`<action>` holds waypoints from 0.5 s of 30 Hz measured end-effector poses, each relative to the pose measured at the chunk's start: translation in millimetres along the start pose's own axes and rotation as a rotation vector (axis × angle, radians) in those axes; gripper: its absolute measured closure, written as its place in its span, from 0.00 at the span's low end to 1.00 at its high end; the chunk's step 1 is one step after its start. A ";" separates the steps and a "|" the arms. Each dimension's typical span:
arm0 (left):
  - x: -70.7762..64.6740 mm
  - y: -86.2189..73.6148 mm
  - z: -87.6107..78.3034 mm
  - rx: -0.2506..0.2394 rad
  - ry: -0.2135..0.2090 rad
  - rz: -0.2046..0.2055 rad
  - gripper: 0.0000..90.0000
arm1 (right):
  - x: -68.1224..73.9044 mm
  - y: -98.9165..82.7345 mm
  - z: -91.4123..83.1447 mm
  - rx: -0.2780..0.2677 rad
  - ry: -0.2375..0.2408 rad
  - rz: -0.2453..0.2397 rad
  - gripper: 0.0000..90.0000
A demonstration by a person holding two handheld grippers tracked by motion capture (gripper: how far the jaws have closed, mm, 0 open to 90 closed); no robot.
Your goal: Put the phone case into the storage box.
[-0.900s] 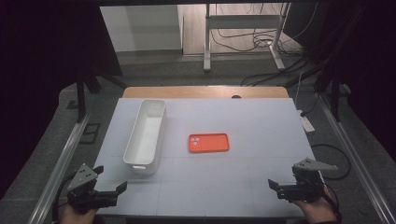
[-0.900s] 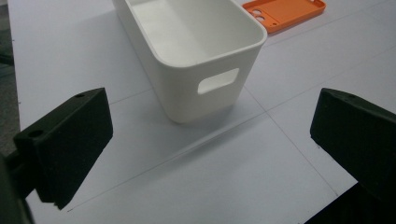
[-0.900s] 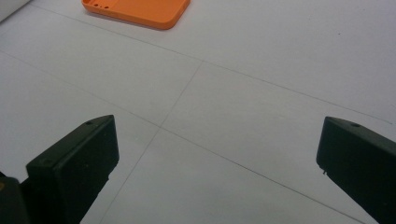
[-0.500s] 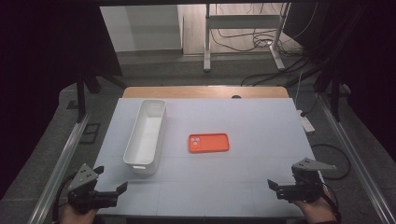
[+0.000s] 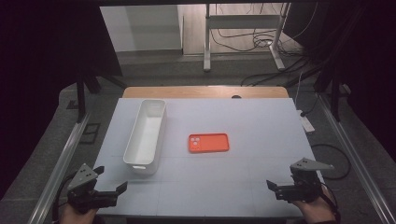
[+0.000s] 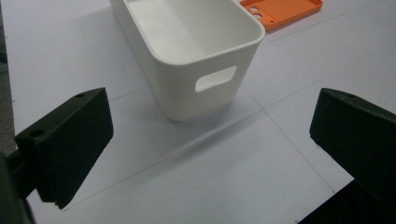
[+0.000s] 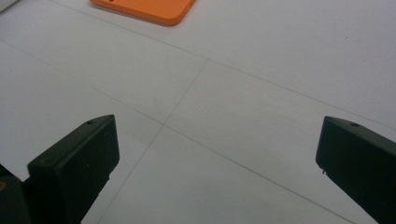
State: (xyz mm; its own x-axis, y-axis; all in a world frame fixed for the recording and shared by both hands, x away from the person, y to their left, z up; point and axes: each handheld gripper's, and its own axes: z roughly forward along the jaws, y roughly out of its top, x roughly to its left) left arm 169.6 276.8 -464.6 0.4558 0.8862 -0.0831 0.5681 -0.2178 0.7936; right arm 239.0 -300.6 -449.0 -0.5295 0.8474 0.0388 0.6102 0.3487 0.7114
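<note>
Grippers (image 5: 114, 190) (image 5: 273, 186) apart, white bin (image 5: 145, 132) empty

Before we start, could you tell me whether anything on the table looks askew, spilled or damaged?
Nothing stands out: the long white plastic bin stands upright and empty, and the orange phone case lies flat beside it, apart.

We worked in what looked like a lab recording rig: a white gridded counter (image 5: 243, 135) was fenced by metal rails (image 5: 60, 163), dark curtains (image 5: 42, 70) hung around, and loose cables (image 5: 243, 39) trailed beneath a frame stand (image 5: 243, 21) behind.
</note>
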 end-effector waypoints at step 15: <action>-0.4 0.2 0.6 0.005 -0.003 0.003 0.01 | 2.9 8.0 5.9 0.000 0.033 -0.006 0.00</action>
State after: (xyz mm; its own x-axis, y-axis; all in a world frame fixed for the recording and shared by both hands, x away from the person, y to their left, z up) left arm 169.9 276.2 -464.8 0.4594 0.8844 -0.0822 0.5698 -0.2224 0.7911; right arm 245.8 -293.0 -447.3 -0.5518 0.8320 0.0578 0.6074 0.3534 0.7114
